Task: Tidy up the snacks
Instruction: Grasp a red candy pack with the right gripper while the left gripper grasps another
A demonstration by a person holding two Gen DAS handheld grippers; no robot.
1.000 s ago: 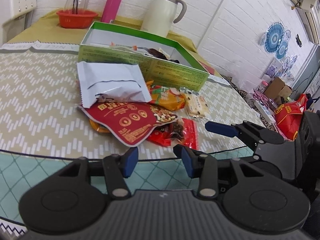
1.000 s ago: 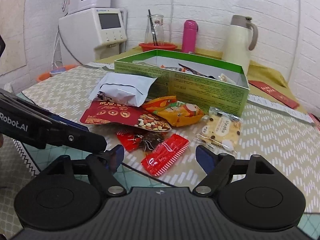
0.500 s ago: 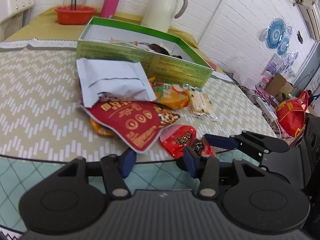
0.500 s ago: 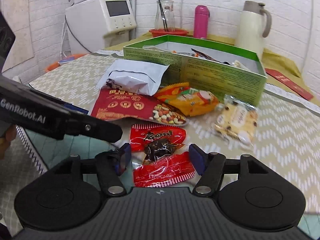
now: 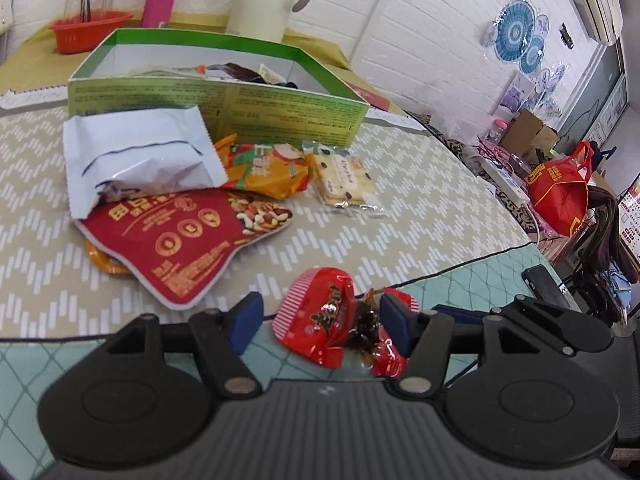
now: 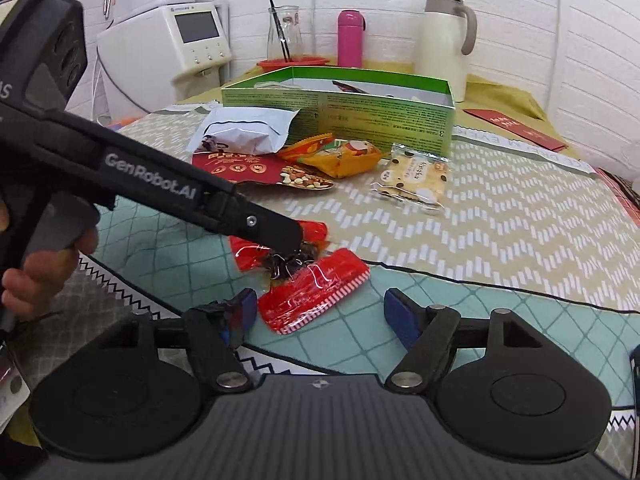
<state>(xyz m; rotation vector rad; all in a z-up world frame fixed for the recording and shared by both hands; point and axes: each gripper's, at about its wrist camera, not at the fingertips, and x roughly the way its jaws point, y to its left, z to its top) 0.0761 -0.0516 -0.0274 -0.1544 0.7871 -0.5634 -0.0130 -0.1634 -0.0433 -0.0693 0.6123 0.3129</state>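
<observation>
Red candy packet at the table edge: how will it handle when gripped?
The red candy packet looks like glossy film, so probably slippery. It is crinkled and bent, so likely floppy. It looks flat and thin, probably light, between the open left gripper fingers.

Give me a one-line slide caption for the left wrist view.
Open left gripper straddles a red candy packet at the table edge, with more snacks before the green box.

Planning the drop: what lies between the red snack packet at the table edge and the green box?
The dark red nut pouch, orange packet and white bag lie between the red snack packet and the green box, against its near wall. The box top is open.
</observation>
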